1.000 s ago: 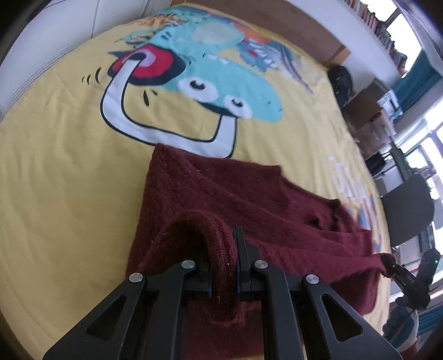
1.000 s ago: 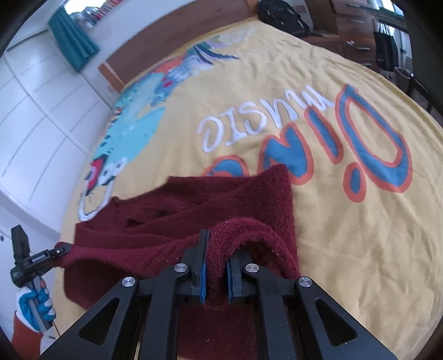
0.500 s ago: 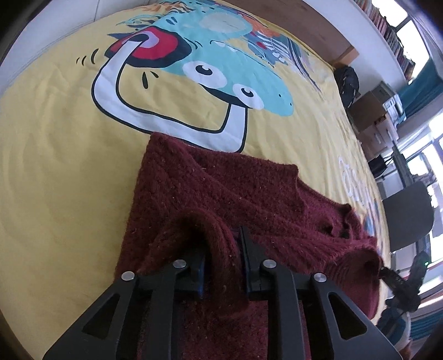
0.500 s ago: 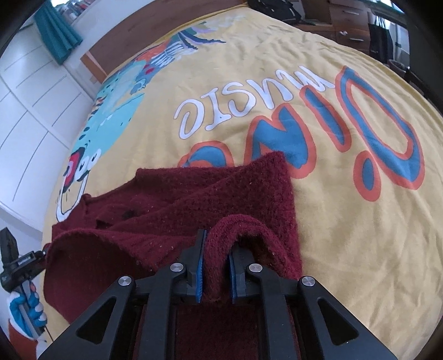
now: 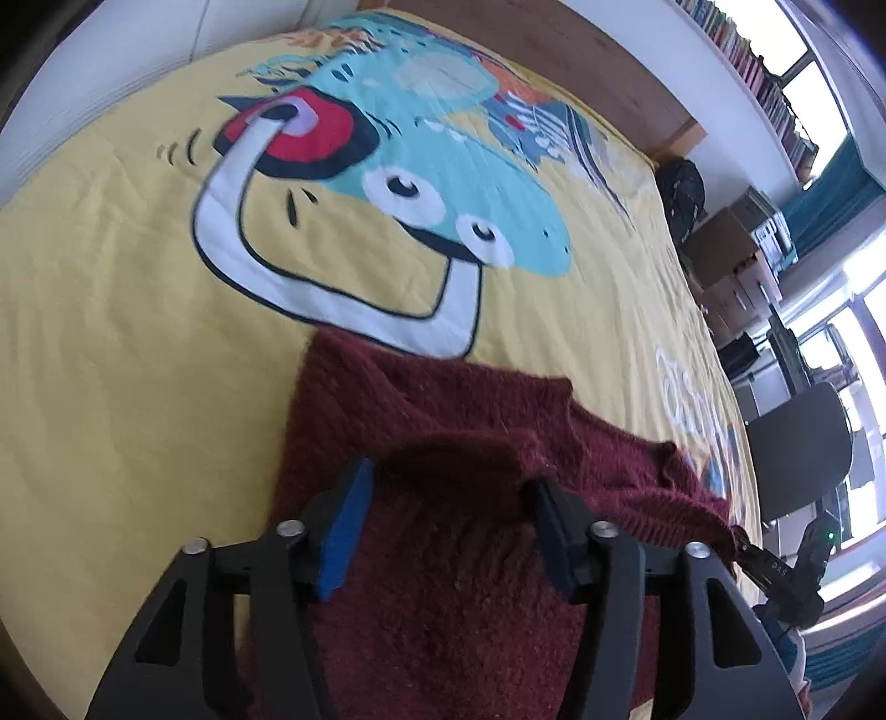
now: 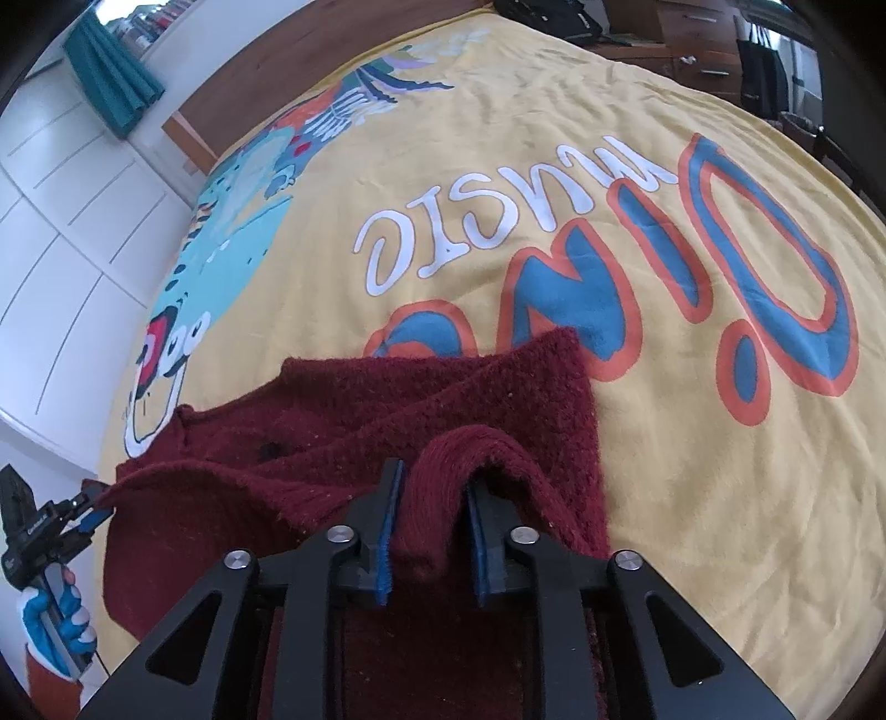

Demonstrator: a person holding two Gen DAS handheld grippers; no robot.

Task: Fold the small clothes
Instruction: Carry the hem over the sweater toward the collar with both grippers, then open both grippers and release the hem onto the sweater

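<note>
A dark red knit sweater (image 5: 443, 399) lies partly folded on a yellow cartoon bedspread (image 5: 111, 332). My left gripper (image 5: 454, 482) is over its near edge. Its jaws are opening and stand wide, with a low hump of knit between the blue pads (image 5: 340, 526) but not pressed. In the right wrist view the sweater (image 6: 443, 387) shows its other end. My right gripper (image 6: 436, 479) has its jaws opening too. A raised fold of knit (image 6: 437, 482) stands loosely between them. Each view shows the other gripper at the sweater's far corner: the right gripper (image 5: 739, 540), the left gripper (image 6: 94, 501).
The bedspread (image 6: 692, 471) stretches beyond the sweater in both views. A gloved hand (image 6: 55, 626) holds the left gripper. Off the bed stand a black backpack (image 5: 684, 188), cardboard boxes (image 5: 725, 249), a black chair (image 5: 797, 443), white wardrobe doors (image 6: 66, 221) and a dresser (image 6: 703, 44).
Both grippers were shut on pinched folds of the sweater. Now the left jaws have spread wide and its fold has sunk; the right jaws have parted a little around their fold.
</note>
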